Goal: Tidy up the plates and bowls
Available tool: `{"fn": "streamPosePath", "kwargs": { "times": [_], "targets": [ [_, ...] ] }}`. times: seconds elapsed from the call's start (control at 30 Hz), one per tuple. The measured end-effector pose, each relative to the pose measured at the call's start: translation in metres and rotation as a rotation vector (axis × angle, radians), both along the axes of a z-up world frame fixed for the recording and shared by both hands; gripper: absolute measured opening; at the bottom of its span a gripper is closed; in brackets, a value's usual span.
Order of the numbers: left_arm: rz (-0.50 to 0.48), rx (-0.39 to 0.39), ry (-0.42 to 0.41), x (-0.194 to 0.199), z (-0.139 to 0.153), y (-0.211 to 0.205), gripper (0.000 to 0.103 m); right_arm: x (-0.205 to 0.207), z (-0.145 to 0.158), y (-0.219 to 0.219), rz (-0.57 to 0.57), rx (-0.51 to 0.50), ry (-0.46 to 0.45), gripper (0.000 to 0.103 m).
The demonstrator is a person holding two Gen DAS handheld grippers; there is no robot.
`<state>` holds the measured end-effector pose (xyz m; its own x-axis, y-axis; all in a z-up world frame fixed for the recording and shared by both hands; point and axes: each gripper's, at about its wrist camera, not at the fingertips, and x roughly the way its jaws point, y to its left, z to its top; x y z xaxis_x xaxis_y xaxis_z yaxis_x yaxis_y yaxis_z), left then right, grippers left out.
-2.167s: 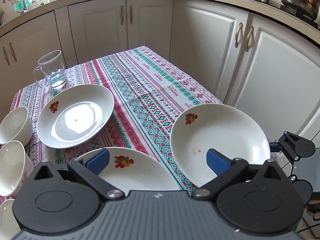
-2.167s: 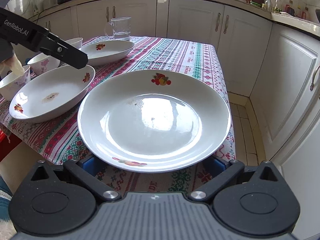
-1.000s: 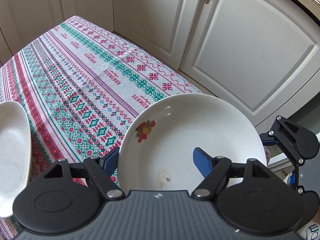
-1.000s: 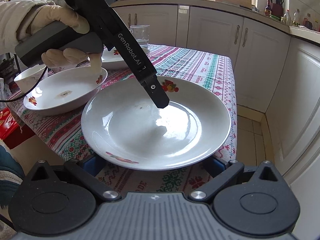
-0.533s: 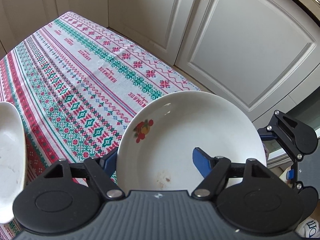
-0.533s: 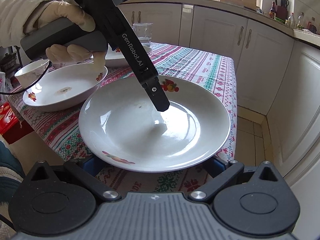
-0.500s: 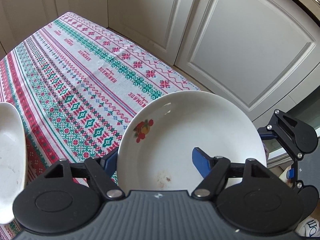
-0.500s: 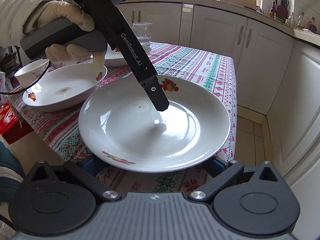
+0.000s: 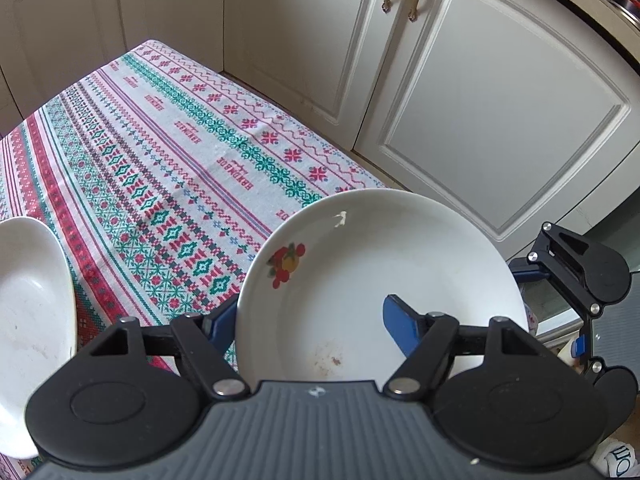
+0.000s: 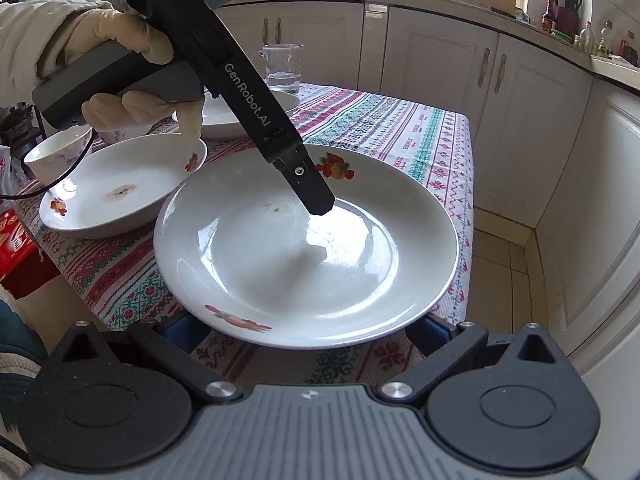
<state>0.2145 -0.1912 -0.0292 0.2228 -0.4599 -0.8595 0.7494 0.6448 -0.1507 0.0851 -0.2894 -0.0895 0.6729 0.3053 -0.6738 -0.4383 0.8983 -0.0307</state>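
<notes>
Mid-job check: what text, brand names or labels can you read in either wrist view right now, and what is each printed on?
"GenRobot.AI": on the arm of the left gripper, seen from the right wrist.
"DAS", with "Data Acquisition System" beneath: on the same gripper's body.
"HANDMADE": woven repeatedly into the tablecloth.
Labels on the bottles on the counter: too small to read.

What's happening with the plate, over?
Left gripper open, jaws just been closing, plate rim between them. Right gripper open, low at plate's near edge. Plate on tablecloth, by table edge. Second plate close beside.
</notes>
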Motion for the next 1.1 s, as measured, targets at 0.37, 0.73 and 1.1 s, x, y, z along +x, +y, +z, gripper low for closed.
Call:
{"fn": "streamPosePath", "kwargs": {
  "times": [0.37,0.73,1.1],
  "targets": [
    [0.063,-0.022,-0.022,0.034,0.002,0.008,0.074,0.032,0.005,0.002,0.049,-0.049,-0.032,0.103],
    [0.089,-0.023,-0.035,0.062,-0.008,0.005,0.074,0.060,-0.001,0.000,0.062,-0.053,-0.024,0.103],
    [0.090,-0.022,-0.048,0.073,-0.016,0.001,0.074,0.071,-0.005,-0.004,0.052,-0.064,-0.018,0.103]
  ]
}}
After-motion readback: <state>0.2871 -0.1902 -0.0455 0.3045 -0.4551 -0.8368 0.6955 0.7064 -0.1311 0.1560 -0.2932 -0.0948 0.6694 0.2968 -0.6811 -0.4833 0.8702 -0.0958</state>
